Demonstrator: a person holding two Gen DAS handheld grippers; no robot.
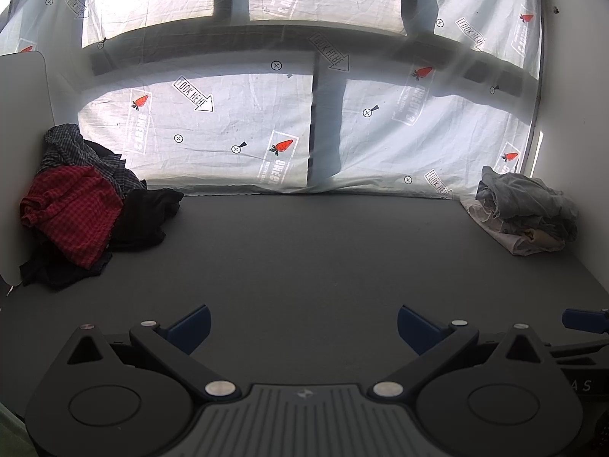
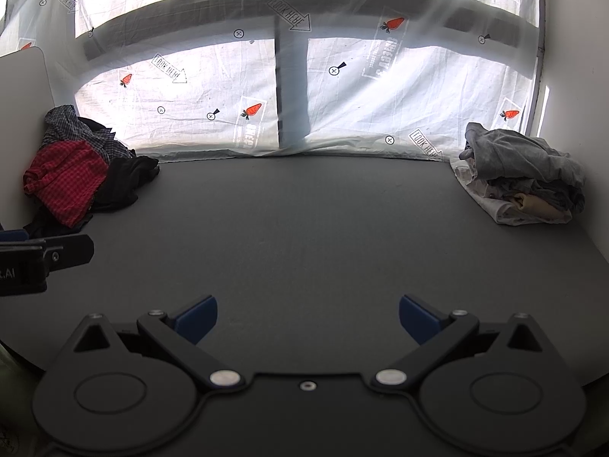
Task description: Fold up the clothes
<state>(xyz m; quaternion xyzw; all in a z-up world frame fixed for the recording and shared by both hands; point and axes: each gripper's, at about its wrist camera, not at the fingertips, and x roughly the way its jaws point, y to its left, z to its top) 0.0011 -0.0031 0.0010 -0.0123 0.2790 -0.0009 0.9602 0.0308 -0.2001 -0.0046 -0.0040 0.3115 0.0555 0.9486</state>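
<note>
A heap of unfolded clothes (image 1: pixel 87 209) lies at the far left of the grey table (image 1: pixel 304 259): a red checked garment, a dark plaid shirt and black pieces. It also shows in the right wrist view (image 2: pixel 76 175). A stack of grey and pale clothes (image 1: pixel 525 213) sits at the far right; it also shows in the right wrist view (image 2: pixel 525 179). My left gripper (image 1: pixel 303 327) is open and empty over the table's near edge. My right gripper (image 2: pixel 308 318) is open and empty beside it. Each gripper's edge shows in the other's view.
A white sheet (image 1: pixel 236 133) printed with carrots and arrows hangs behind the table. A white panel (image 1: pixel 23 122) stands at the left beside the heap. A white wall (image 1: pixel 571 114) bounds the right side.
</note>
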